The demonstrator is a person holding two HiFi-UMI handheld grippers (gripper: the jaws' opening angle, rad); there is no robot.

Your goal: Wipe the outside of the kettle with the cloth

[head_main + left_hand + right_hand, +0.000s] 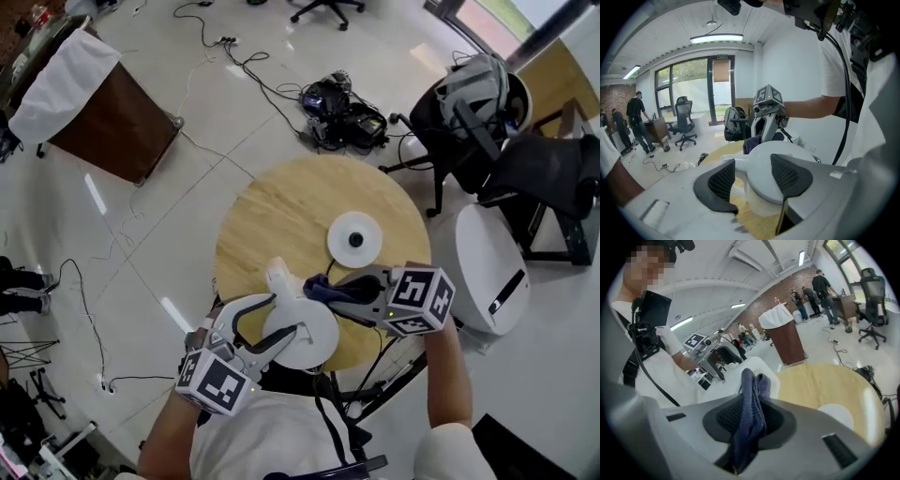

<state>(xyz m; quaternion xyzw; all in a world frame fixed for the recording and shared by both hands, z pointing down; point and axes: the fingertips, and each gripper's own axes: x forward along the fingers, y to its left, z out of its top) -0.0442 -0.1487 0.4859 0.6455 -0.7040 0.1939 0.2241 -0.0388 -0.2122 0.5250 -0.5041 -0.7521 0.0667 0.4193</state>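
You stood at a round wooden bench (281, 216) on a shiny white floor (141, 225). A brown bin with a white bag (94, 103) stood far off on the floor. Some black bags (342, 112) lay past the bench, with cables near them.

The white kettle (317, 339) sat on the bench at the edge close to you. Its spout (278, 277) pointed away from you. The kettle's round white stand (355, 240) lay apart from it, near the middle of the bench.

Your left gripper (757, 177) was closed on the kettle. One pad sat on each side of the kettle's top, and the white body filled the gap between them.

Your right gripper (751, 420) was shut tight on the dark blue cloth (751, 385). The cloth stuck up in a bunch out of its tips. From your head camera, the cloth was just beside the far side of the kettle's top, between the kettle and the stand. You could not tell if the cloth touched the kettle.
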